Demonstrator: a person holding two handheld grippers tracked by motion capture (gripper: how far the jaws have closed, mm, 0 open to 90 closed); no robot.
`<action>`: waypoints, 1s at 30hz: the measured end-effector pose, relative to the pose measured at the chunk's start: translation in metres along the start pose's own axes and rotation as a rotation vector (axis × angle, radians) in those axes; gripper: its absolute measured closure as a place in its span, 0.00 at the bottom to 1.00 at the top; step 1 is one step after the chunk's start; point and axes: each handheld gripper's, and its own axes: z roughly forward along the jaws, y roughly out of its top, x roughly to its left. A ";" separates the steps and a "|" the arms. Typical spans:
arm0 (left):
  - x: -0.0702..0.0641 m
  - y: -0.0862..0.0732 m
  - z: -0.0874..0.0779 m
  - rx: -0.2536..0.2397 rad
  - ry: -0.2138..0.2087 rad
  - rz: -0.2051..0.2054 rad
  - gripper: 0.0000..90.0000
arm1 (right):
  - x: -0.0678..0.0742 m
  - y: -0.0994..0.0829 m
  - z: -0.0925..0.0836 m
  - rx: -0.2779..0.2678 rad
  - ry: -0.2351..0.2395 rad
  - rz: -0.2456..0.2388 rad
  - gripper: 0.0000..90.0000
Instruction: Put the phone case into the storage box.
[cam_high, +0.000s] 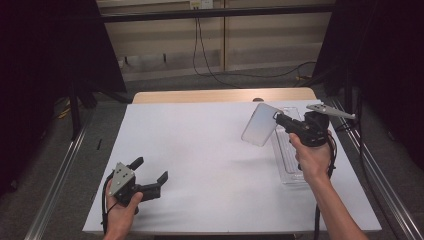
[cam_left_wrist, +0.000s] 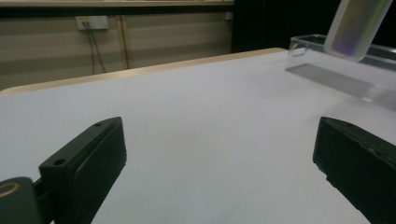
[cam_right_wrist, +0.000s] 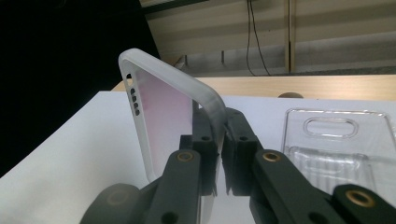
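Hands come in from the near edge of the white worktop (cam_high: 210, 165), each carrying a tool. Nearest, at the near left corner, the left tool (cam_high: 150, 176) is held low over the bare worktop, its two black jaws spread wide apart with nothing between them; its own camera looks out between them across the white surface. Farther away, on the right side, the right tool (cam_high: 276, 118) is lifted above the worktop with its jaws clamped on one edge of a frosted translucent phone case (cam_high: 260, 125). The phone case hangs clear of the surface, tilted, with its open side facing left; from the right tool's camera the rim shows pinched between the pads (cam_right_wrist: 209, 140), and a row of small holes runs along one end. Just beside and below it, toward the right edge, a clear plastic tray (cam_high: 290, 160) lies flat on the worktop. Beyond the far edge are grey floor and a cable.
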 end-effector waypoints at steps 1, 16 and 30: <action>0.002 0.000 -0.001 -0.017 0.006 -0.021 0.03 | -0.001 0.001 -0.001 -0.002 -0.001 -0.006 0.94; -0.005 -0.005 0.002 0.011 0.028 -0.013 0.05 | -0.020 0.022 -0.006 -0.038 -0.066 -0.030 0.94; -0.005 -0.002 0.001 0.000 -0.014 -0.023 0.04 | -0.038 0.036 -0.008 -0.059 -0.137 -0.063 0.94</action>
